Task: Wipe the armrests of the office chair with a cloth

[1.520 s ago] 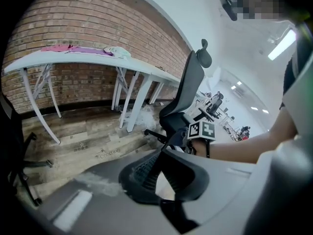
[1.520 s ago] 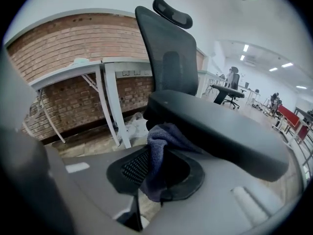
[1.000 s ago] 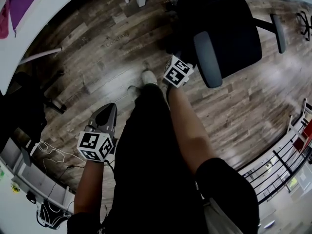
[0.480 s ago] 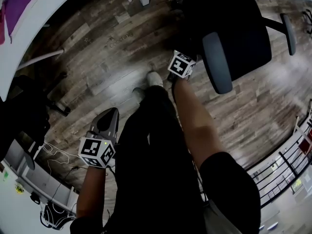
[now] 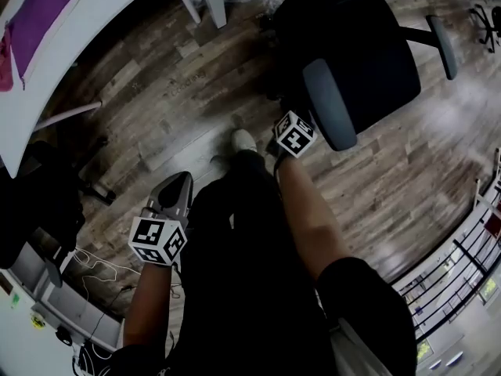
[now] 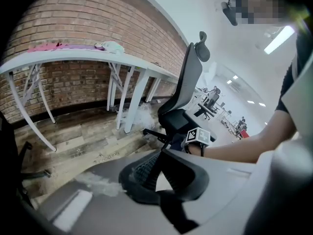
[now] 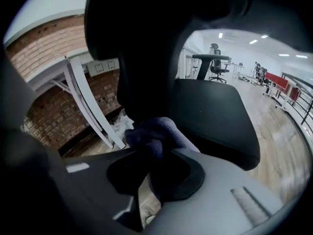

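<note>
Dark blue cloth [image 7: 164,129] is kept clamped in right gripper [image 7: 157,155], now drawn back beside the near end of the grey padded armrest [image 5: 327,104] of the black office chair [image 5: 376,61], so one wiping stroke is judged nearly done; left gripper [image 6: 161,155] is held closed, empty

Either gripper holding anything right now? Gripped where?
The right gripper is shut on the dark blue cloth, pinching a bunched-up fold; the rest bulges out ahead of the jaws. The left gripper is shut and holds nothing.
</note>
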